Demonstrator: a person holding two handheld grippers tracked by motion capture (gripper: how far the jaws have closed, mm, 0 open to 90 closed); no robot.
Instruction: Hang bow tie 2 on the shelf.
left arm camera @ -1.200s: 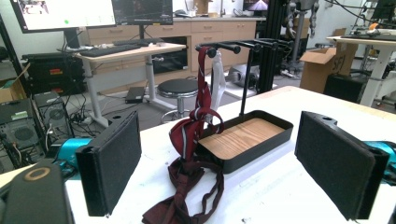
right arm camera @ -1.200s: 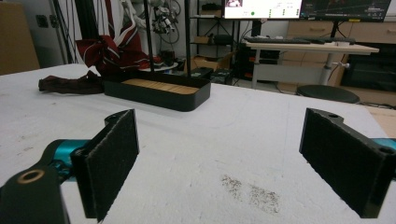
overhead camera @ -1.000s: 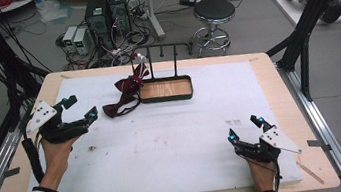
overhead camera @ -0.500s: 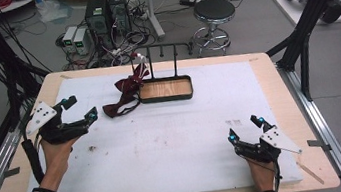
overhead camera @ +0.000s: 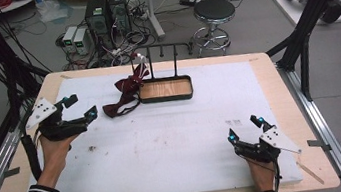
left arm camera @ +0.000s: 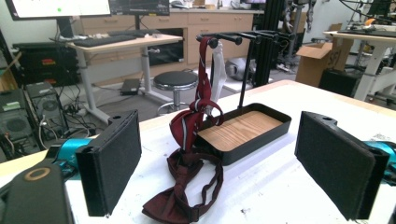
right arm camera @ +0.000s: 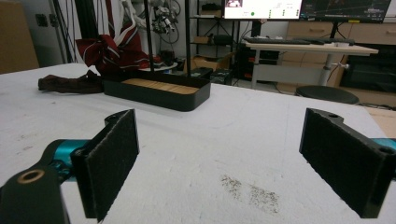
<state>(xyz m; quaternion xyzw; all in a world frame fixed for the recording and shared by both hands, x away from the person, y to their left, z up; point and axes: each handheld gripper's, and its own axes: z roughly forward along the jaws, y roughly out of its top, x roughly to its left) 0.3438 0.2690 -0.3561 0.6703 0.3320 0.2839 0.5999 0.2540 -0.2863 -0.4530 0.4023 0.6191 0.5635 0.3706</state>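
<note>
A dark red bow tie lies on the white table cover, its strap hooked over a black rack that rises from a black tray with a wooden floor. In the left gripper view the bow tie lies just ahead between the jaws, draped up to the rack beside the tray. My left gripper stands open a short way left of the tie. My right gripper is open near the front right, with nothing between its jaws. The tray and tie lie far off.
The table's wooden rim borders the white cover. A black stool, computer towers and cables stand on the floor behind the table. Black frame posts rise at the right.
</note>
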